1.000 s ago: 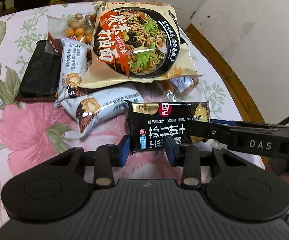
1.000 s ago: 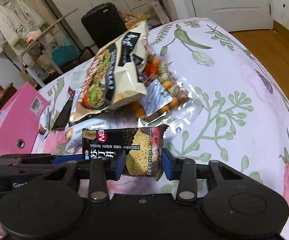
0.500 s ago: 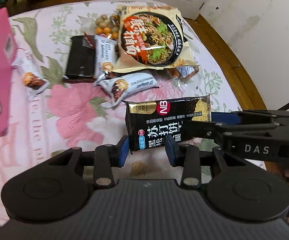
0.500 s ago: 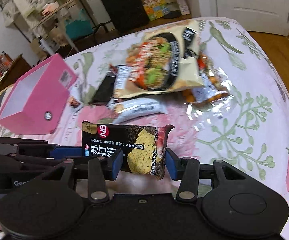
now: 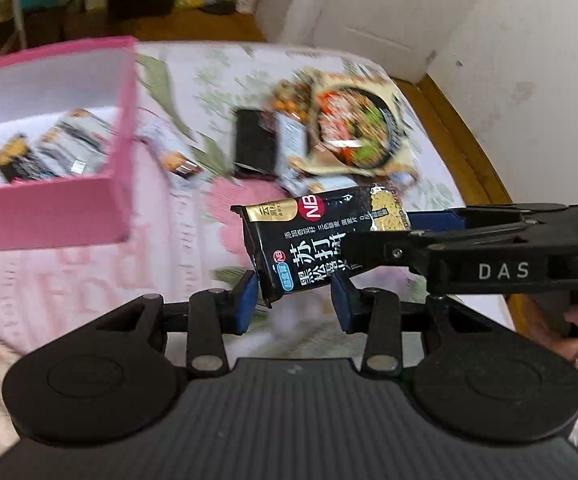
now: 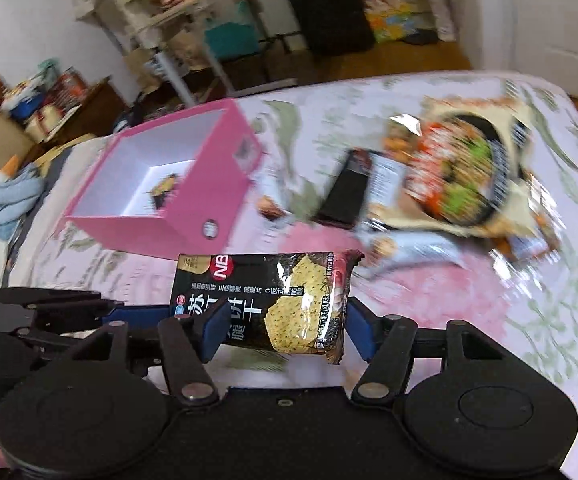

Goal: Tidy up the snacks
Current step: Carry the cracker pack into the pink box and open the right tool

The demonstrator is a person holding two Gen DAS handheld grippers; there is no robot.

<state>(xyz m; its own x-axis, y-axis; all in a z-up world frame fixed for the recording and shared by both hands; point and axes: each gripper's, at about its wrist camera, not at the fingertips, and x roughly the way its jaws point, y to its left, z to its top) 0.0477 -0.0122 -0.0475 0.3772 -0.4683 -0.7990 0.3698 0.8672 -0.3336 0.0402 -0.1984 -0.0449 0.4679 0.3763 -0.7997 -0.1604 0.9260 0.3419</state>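
A black cracker packet (image 5: 313,240) hangs in the air above the bed, held from both ends. My left gripper (image 5: 293,304) is shut on its lower left end. My right gripper (image 6: 285,332) is shut on its other end, and its arm reaches in from the right in the left wrist view. The packet (image 6: 265,296) fills the space between the right fingers. A pink box (image 5: 49,204) with several packets inside lies to the left, also seen in the right wrist view (image 6: 225,184).
A pile of snacks lies on the floral bedspread: a large noodle bag (image 5: 353,132), a flat black packet (image 5: 253,144), small white bars (image 6: 409,248) and a bag of round snacks. A wall and a wooden floor edge run along the right. Furniture stands behind the bed.
Both grippers have lifted the cracker packet higher and carried it left, away from the snack pile. The pink box has come into fuller view at left. The view is motion-blurred.
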